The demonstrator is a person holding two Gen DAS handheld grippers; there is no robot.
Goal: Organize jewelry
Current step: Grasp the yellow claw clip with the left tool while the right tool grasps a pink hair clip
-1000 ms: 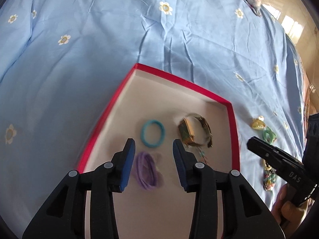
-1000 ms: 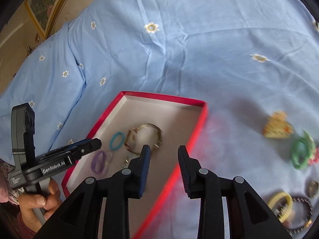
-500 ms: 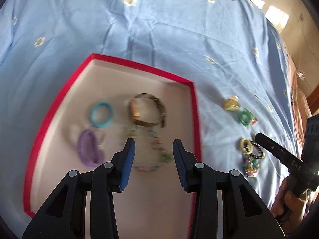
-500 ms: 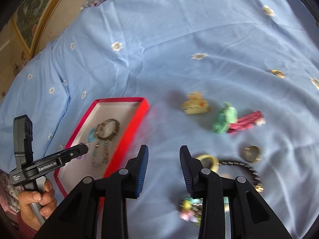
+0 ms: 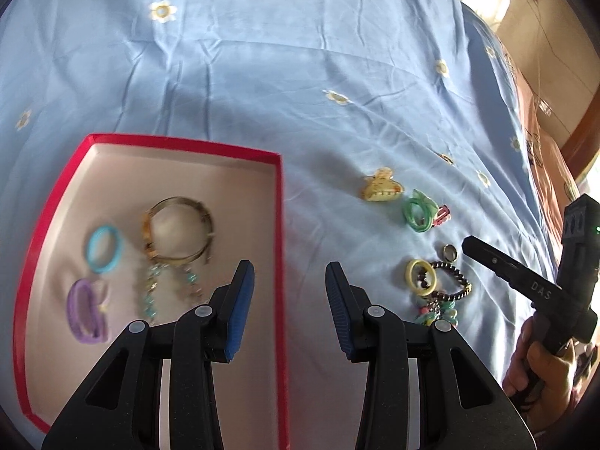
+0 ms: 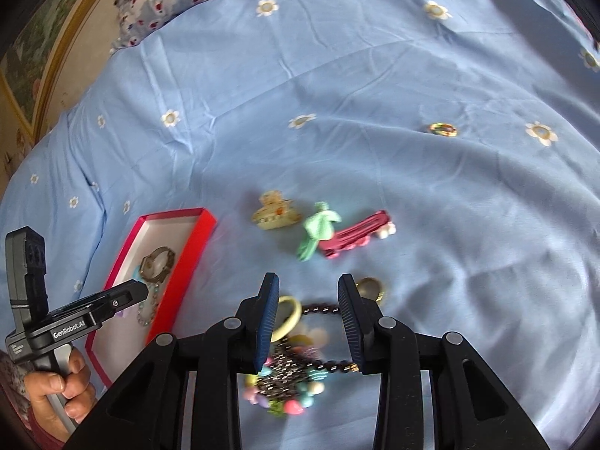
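Jewelry lay partly in box (image 5: 280, 225), partly loose on sheet (image 5: 262, 75). Left gripper (image 5: 288, 307): jaws parted, nothing between, poised over box's right wall. Right gripper (image 6: 307, 322): jaws parted, empty, poised over bead bracelet (image 6: 318, 369) and yellow ring (image 6: 288, 313), touching neither so far as visible. In box: purple tie (image 5: 84, 313), blue tie (image 5: 104, 248), bangle (image 5: 176, 234), bead chain (image 5: 150, 296). Beyond right gripper: metal ring (image 6: 371, 287), then green tie (image 6: 317, 228) touching pink clip (image 6: 356, 240), cream claw clip (image 6: 275, 212) just left. Farthest, well apart: small brooch (image 6: 442, 128).
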